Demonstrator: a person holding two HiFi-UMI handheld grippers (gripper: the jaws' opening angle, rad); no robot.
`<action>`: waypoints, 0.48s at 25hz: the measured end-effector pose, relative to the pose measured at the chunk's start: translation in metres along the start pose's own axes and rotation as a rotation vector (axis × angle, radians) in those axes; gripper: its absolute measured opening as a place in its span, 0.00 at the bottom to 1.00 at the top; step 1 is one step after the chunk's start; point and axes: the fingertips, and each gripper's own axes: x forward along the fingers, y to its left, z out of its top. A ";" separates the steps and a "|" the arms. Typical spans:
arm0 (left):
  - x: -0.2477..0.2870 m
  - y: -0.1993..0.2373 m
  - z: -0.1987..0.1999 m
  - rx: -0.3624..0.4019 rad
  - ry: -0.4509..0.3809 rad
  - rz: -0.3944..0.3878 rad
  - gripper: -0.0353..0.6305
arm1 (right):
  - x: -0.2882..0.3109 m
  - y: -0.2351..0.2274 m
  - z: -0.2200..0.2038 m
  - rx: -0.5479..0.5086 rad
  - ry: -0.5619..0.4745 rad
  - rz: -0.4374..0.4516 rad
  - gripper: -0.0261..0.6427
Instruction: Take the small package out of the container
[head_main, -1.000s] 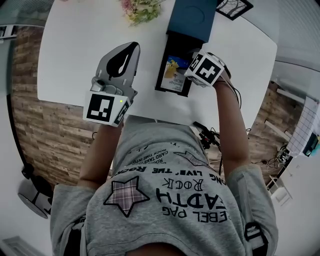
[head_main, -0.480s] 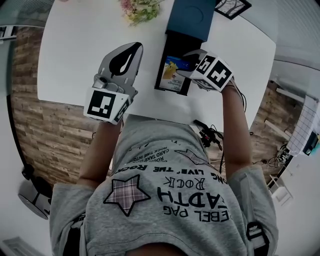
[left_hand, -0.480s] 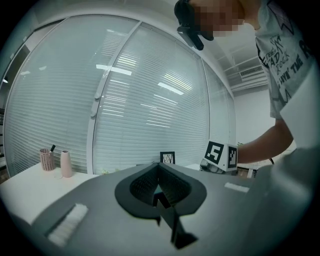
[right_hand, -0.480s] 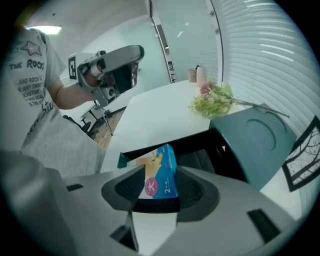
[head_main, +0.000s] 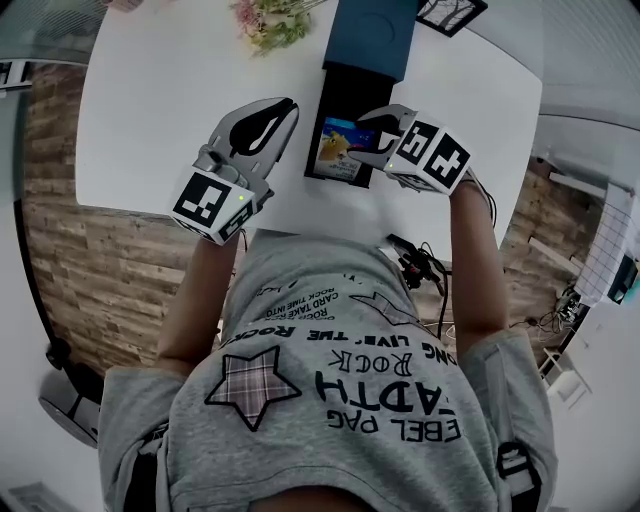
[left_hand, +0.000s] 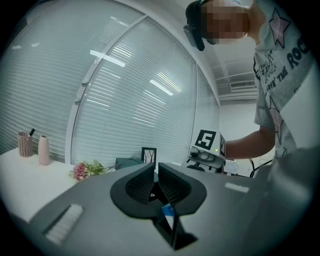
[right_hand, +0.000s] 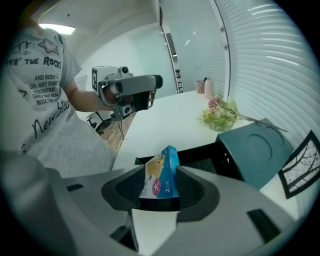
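A small blue package (head_main: 338, 140) with a yellow picture is pinched between the jaws of my right gripper (head_main: 372, 140), held just above the open black container (head_main: 345, 92) on the white table (head_main: 150, 110). In the right gripper view the package (right_hand: 161, 172) stands upright between the two pads, with the container's black wall (right_hand: 202, 154) behind it. My left gripper (head_main: 268, 122) hovers over the table just left of the container, jaws shut and empty. In the left gripper view its fingertips (left_hand: 156, 170) meet with nothing between them.
The container's teal lid (head_main: 370, 28) lies at its far end. A bunch of flowers (head_main: 268, 20) and a small framed picture (head_main: 450, 12) sit at the back of the table. Pink cups (right_hand: 204, 86) stand far off. Cables (head_main: 415, 265) hang near the table's front edge.
My right gripper has risen with the package, lifting it up from the black container. The left gripper has shifted a little right, toward the container, and turned slightly.
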 end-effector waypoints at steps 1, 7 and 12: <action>-0.001 -0.004 -0.002 -0.005 -0.002 -0.020 0.07 | -0.001 0.004 0.002 -0.012 0.000 0.000 0.33; -0.001 -0.017 -0.013 -0.025 0.019 -0.086 0.14 | -0.008 0.024 0.009 -0.041 -0.022 0.002 0.33; 0.002 -0.031 -0.026 -0.018 0.069 -0.185 0.22 | -0.011 0.039 0.014 -0.042 -0.045 0.004 0.33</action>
